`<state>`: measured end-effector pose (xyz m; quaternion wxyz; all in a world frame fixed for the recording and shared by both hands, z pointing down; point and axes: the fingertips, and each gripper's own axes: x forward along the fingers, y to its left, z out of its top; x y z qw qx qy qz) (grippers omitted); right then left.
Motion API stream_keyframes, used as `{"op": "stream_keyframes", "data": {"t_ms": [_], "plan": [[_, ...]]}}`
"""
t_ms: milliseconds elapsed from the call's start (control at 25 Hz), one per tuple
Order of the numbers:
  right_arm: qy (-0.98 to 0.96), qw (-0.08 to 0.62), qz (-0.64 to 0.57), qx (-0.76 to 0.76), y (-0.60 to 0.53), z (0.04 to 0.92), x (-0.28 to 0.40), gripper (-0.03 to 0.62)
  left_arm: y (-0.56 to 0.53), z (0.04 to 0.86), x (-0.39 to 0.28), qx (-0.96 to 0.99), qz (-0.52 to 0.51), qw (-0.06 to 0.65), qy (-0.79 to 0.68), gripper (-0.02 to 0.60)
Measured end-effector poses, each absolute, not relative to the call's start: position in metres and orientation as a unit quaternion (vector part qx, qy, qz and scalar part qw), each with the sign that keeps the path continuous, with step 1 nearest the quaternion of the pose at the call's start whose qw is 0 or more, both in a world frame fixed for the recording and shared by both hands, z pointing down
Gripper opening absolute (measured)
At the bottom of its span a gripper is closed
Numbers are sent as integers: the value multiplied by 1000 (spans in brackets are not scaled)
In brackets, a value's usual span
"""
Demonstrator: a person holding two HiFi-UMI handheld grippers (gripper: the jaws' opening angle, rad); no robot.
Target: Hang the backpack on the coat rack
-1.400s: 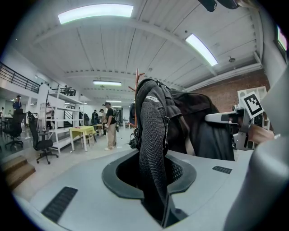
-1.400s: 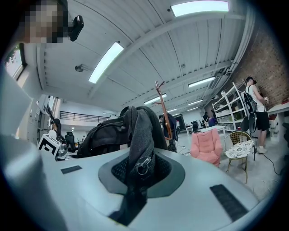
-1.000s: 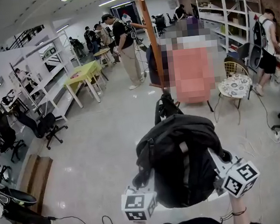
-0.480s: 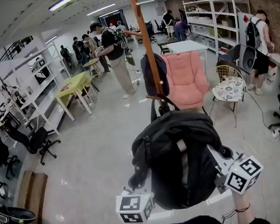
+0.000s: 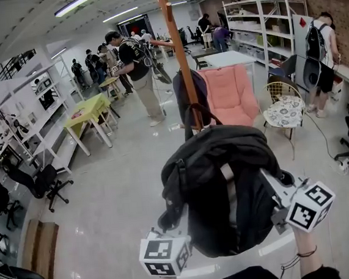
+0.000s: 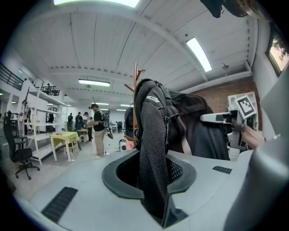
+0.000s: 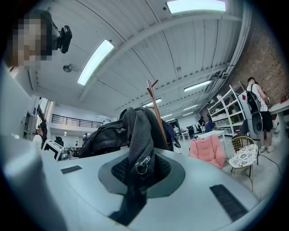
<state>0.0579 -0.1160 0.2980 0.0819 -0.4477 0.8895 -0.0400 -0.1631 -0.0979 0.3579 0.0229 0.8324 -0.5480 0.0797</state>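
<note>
I hold a black backpack (image 5: 225, 186) up in front of me between both grippers. The left gripper (image 5: 172, 220) is shut on a mesh shoulder strap (image 6: 152, 149); its jaws close round the strap in the left gripper view. The right gripper (image 5: 271, 186) is shut on the other strap (image 7: 137, 149), where a metal zip ring shows. The wooden coat rack (image 5: 179, 62) stands just beyond the backpack, and the pack's top handle (image 5: 199, 112) overlaps its pole. A dark blue bag (image 5: 181, 98) hangs on the rack.
A pink armchair (image 5: 230, 96) and a wire chair with a patterned cushion (image 5: 286, 109) stand behind the rack. A person (image 5: 132, 66) stands to its left near a yellow-green table (image 5: 89, 110). Shelves (image 5: 261, 23) and another person (image 5: 323, 60) are at right.
Both grippers have carried the backpack up and forward towards the coat rack. The pole now looks closer, and the pack's handle has come level with the hanging blue bag.
</note>
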Motion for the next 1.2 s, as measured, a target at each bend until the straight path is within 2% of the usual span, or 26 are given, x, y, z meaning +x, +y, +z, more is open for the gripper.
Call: {"op": "stream_keyframes", "data": {"t_ms": [720,1200], "plan": [[896,90,-59,-431,-231,301,65,34,-202,357,-155,823,83,28,-562,92],[901,64,-95,-418,-315,322,74,34,-282,379,-143,812,95,66,-572,92]]}}
